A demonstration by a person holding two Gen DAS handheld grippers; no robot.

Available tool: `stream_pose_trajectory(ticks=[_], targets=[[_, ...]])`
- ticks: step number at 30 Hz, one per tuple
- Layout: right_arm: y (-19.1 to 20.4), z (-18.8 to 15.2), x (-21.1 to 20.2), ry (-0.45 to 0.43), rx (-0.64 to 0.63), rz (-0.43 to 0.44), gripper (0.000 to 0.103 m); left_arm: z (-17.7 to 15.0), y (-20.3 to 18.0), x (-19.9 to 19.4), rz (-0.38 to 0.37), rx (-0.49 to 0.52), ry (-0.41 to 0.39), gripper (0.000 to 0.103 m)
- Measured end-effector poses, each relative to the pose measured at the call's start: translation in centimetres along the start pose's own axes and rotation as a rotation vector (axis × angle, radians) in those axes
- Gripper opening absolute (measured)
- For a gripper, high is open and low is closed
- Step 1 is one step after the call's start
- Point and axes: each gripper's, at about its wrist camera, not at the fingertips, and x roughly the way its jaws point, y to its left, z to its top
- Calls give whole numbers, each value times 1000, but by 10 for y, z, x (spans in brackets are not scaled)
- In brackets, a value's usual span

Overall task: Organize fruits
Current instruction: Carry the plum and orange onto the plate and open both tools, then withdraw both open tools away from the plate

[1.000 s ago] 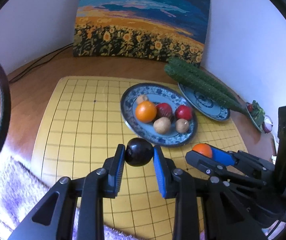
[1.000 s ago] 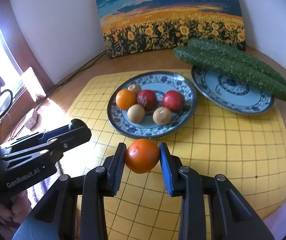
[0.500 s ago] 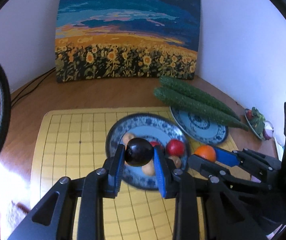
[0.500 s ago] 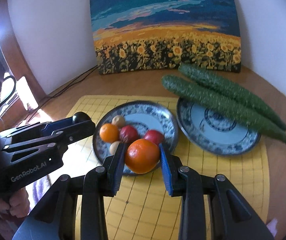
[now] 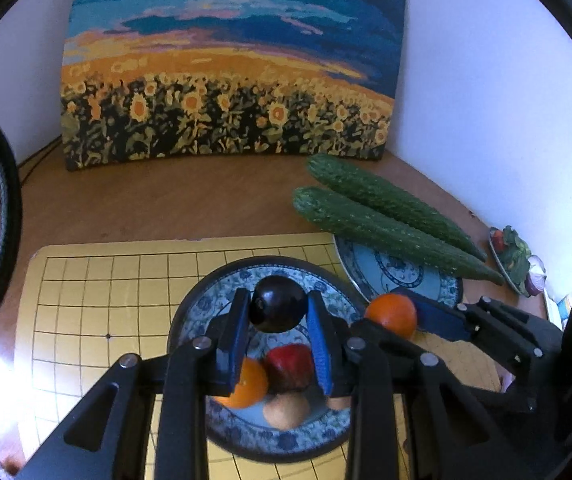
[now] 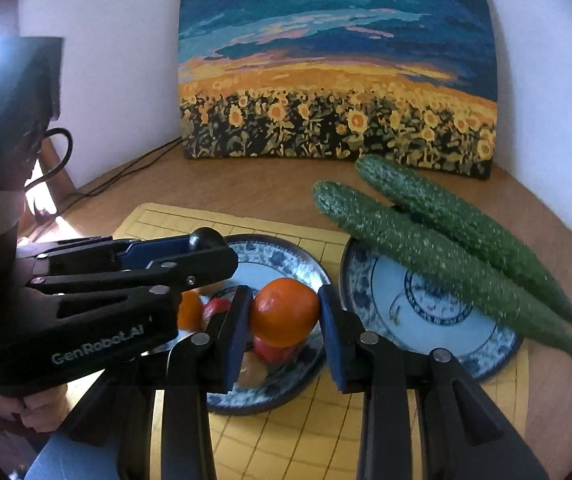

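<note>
My left gripper (image 5: pixel 278 312) is shut on a dark plum (image 5: pixel 278 309) and holds it above the blue patterned fruit plate (image 5: pixel 205 312). Under it lie an orange (image 5: pixel 247 390), a red fruit (image 5: pixel 290 366) and a tan fruit (image 5: pixel 286 412). My right gripper (image 6: pixel 285 312) is shut on an orange (image 6: pixel 285 312) above the right part of the same plate (image 6: pixel 281 258). The right gripper with its orange (image 5: pixel 392 314) also shows in the left wrist view. The left gripper with the plum (image 6: pixel 205 238) shows at the left of the right wrist view.
A second patterned plate (image 6: pixel 418 312) stands to the right with two long cucumbers (image 6: pixel 438 260) across its far rim. Both plates sit on a yellow grid board (image 5: pixel 97 312). A sunflower painting (image 5: pixel 225 80) leans on the wall. A small dish of vegetables (image 5: pixel 514 256) is at far right.
Both grippers have moved forward with their fruits and now hang over the fruit plate; the plate has slid under the fingers in both views.
</note>
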Motion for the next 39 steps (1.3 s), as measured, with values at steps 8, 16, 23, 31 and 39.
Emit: stream_pose_trajectory(ticks=[8, 16, 23, 31, 39], targets=[[-3, 1, 22, 16, -29, -21, 35, 2, 4, 19, 19, -12, 40, 30], [-7, -3, 33, 40, -12, -17, 35, 3, -3, 21, 26, 8, 48, 29], [-7, -3, 34, 51, 11, -5, 39, 5, -6, 17, 30, 1, 60, 29], [-3, -7, 25, 40, 38, 20, 48, 4, -11, 2, 28, 17, 49, 32], [2, -10, 4, 20, 47, 18, 57, -4, -17, -24, 42, 28, 25, 37]])
